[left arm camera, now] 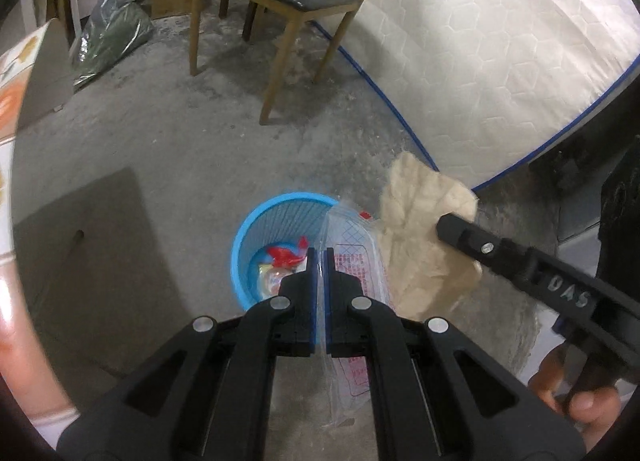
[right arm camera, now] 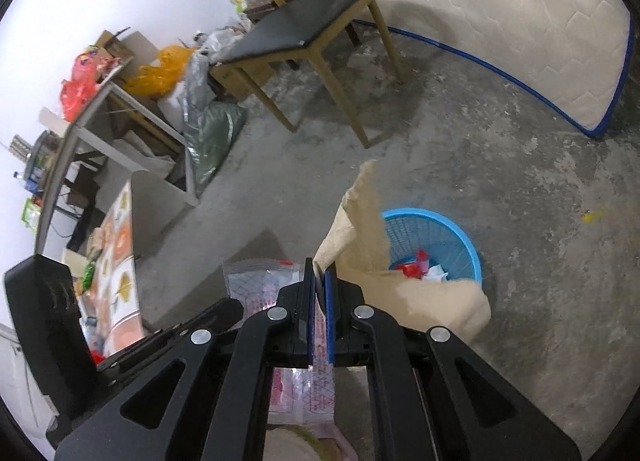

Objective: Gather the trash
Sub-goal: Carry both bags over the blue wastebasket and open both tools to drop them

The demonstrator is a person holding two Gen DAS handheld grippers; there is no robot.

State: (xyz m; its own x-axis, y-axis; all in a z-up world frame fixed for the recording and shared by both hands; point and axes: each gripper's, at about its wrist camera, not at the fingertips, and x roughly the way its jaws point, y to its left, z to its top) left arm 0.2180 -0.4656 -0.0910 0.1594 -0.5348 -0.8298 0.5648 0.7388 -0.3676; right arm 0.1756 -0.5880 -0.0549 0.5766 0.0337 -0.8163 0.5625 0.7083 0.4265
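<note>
With the left claw (left arm camera: 319, 257) pinching a clear plastic bag (left arm camera: 352, 257) and the right claw (right arm camera: 319, 281) clamping crumpled brown paper (right arm camera: 360, 237) just above the blue bin (right arm camera: 448, 233), either floppy piece may catch the rim and fall outside.

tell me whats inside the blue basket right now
Inside the blue basket: a red wrapper and pale packaging. The brown paper covers part of it, so the rest is hidden.

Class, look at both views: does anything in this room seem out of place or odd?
Yes: a mattress stands on edge on the bare floor instead of lying flat. A small yellow scrap lies loose on the floor beyond the blue bin.
</note>
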